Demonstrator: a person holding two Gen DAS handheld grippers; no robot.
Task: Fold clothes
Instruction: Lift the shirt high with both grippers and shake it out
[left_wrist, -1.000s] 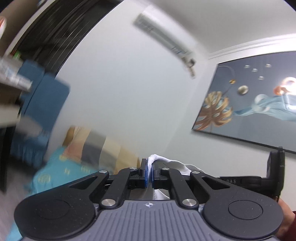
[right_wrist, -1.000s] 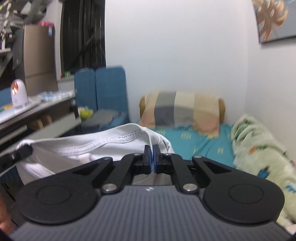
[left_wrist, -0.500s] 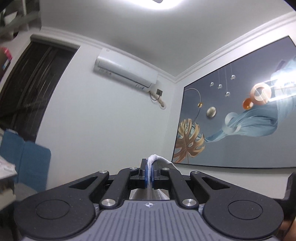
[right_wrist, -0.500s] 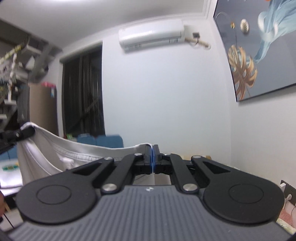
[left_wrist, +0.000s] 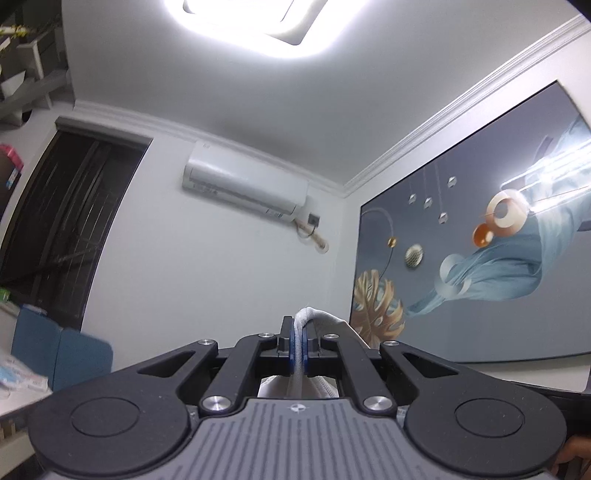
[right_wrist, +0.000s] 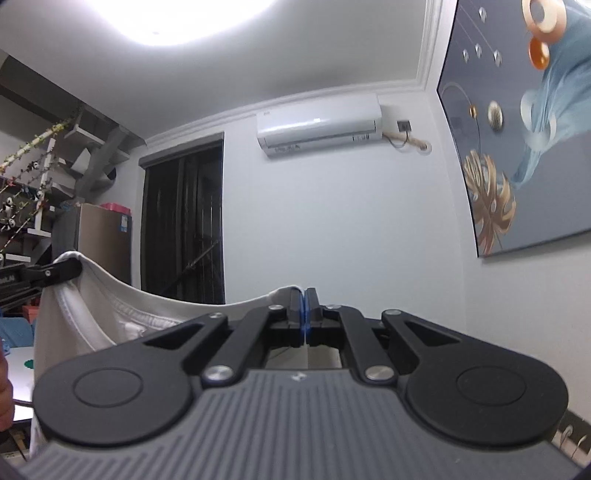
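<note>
Both views have swung upward since a second ago: the bed and pillow are gone, and we now face the ceiling light (left_wrist: 243, 22), the air conditioner (left_wrist: 245, 186) and the wall painting (left_wrist: 476, 266).

Between our two tools hangs the white garment (right_wrist: 110, 314), lifted clear into the air, its hemmed edge sagging toward 9 o'clock in the right view.

We judge it light, soft and limp; it will droop wherever unsupported, so the stitched corners are the places to hold.

Our left hand-held gripper (left_wrist: 297, 341) is pinching a thick seam of the cloth. Our right hand-held gripper (right_wrist: 305, 314) is pressed together on the opposite corner.
</note>
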